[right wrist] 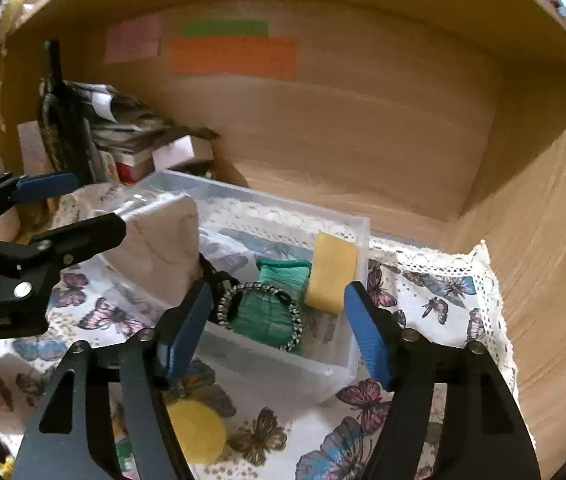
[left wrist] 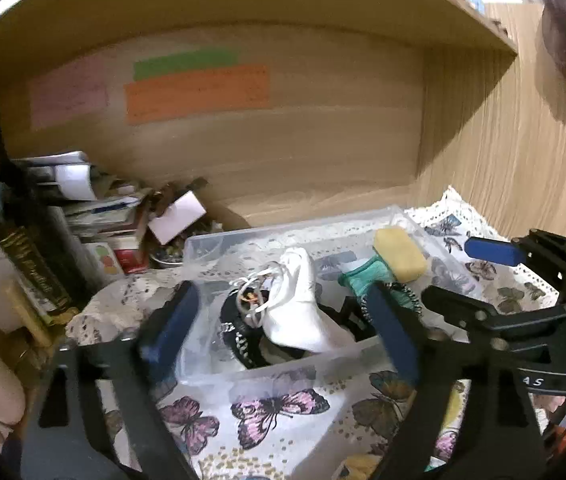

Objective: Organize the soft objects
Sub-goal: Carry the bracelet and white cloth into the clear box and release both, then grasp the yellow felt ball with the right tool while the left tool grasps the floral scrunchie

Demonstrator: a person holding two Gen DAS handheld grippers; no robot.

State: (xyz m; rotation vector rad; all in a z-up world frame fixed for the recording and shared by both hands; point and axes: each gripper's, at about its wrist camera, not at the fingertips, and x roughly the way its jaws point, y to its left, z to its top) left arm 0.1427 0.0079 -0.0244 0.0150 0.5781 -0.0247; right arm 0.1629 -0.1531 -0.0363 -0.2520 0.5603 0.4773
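Clear plastic bin (left wrist: 283, 236) sitting on the butterfly-print cloth (left wrist: 279, 408) covering the bench, inside a wooden alcove (left wrist: 283, 152); coloured paper notes (left wrist: 197, 92) sticking to the back panel.

Left tongs (left wrist: 283, 328) hovering over the near edge of the bin, jaws spread wide, gripping nothing; blue pads (left wrist: 169, 332) framing the bin contents. Right tongs (right wrist: 277, 330) likewise spread apart, holding nothing, hanging over the bin's near-right corner; blue pad (right wrist: 367, 336) of the right finger lying just outside the bin wall.

Soft objects lying inside the bin: white cloth pouch (left wrist: 301, 304) with white drawstrings, resting toward the left side on top of a dark patterned band (left wrist: 239, 340); green fabric piece (right wrist: 269, 304) lying in the middle, ringed by a black-and-white beaded band (right wrist: 259, 312); yellow sponge (right wrist: 329, 272) leaning against the right wall of the bin, touching the green fabric.

In the right wrist view, the pouch appearing pale beige and bulky at the bin's left side, partly behind the other tongs.

Yellow round pad (right wrist: 197, 432) lying on the cloth outside the bin, near the front, between the right tongs' fingers at the base.

Clutter piling at the left rear: dark bottle (left wrist: 15, 220) standing upright, stacked papers and small boxes (left wrist: 103, 204) beside it.
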